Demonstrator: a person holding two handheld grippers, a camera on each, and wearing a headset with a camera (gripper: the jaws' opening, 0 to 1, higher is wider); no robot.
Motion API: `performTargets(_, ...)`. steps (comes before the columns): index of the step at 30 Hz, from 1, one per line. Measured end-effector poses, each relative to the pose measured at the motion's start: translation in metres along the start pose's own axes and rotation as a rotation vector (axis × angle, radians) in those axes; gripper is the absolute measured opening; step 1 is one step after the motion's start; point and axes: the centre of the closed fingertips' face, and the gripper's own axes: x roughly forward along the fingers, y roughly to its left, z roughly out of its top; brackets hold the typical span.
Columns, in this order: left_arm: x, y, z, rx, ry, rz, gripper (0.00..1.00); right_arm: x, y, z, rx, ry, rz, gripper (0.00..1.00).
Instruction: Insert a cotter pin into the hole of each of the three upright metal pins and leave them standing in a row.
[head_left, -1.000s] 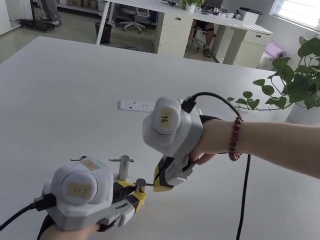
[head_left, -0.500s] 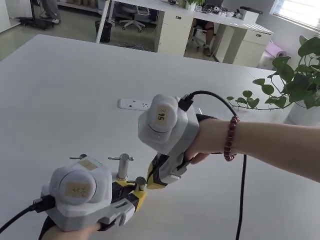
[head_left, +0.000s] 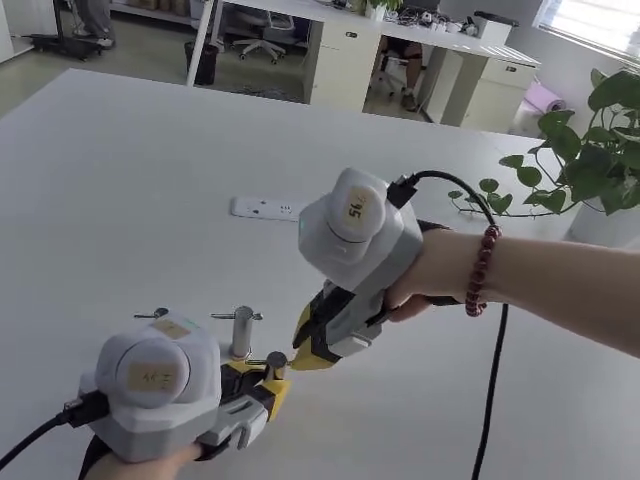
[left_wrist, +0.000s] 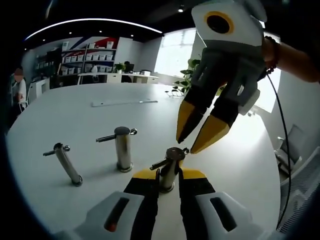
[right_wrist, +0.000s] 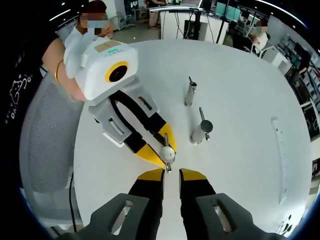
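done: in the left gripper view all three upright metal pins look to carry a cotter pin through the head; far pin (left_wrist: 66, 163) at lower left, middle pin (left_wrist: 123, 150) left of centre, near pin (left_wrist: 169, 171) at bottom centre
left to do: by my judgement, only letting go of the near pin so the row stands alone on the white table (left_wrist: 100, 117)
left gripper (left_wrist: 168, 176): jaws clenched on the near pin's shaft
right gripper (left_wrist: 196, 141): jaws parted, nothing between them; tips just above the near pin's head
long axis: metal pins upright, the far one looking tilted; near cotter pin (left_wrist: 158, 163) lies level, loop end toward frame right, legs toward frame left
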Motion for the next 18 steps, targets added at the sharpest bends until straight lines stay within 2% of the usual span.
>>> performTargets(3,0.0003,-0.0003,0.0001,-0.002,-0.002,0.003,0.13,0.0022,0.0022,-0.0044,0.0,0.01,0.005,0.04)
performTargets(8,0.0006,-0.0006,0.0003,-0.012,-0.002,0.007,0.13,0.0036,0.0025,-0.0018,0.02,-0.016,0.011,0.0)
performTargets(10,0.0005,-0.0009,0.0006,-0.015,-0.003,0.009,0.13,0.0035,0.0018,-0.0012,0.004,-0.018,0.008,0.0)
performTargets(18,0.0005,-0.001,0.0007,-0.015,-0.002,0.006,0.13,0.0045,0.0015,0.0019,0.014,-0.029,0.012,0.0)
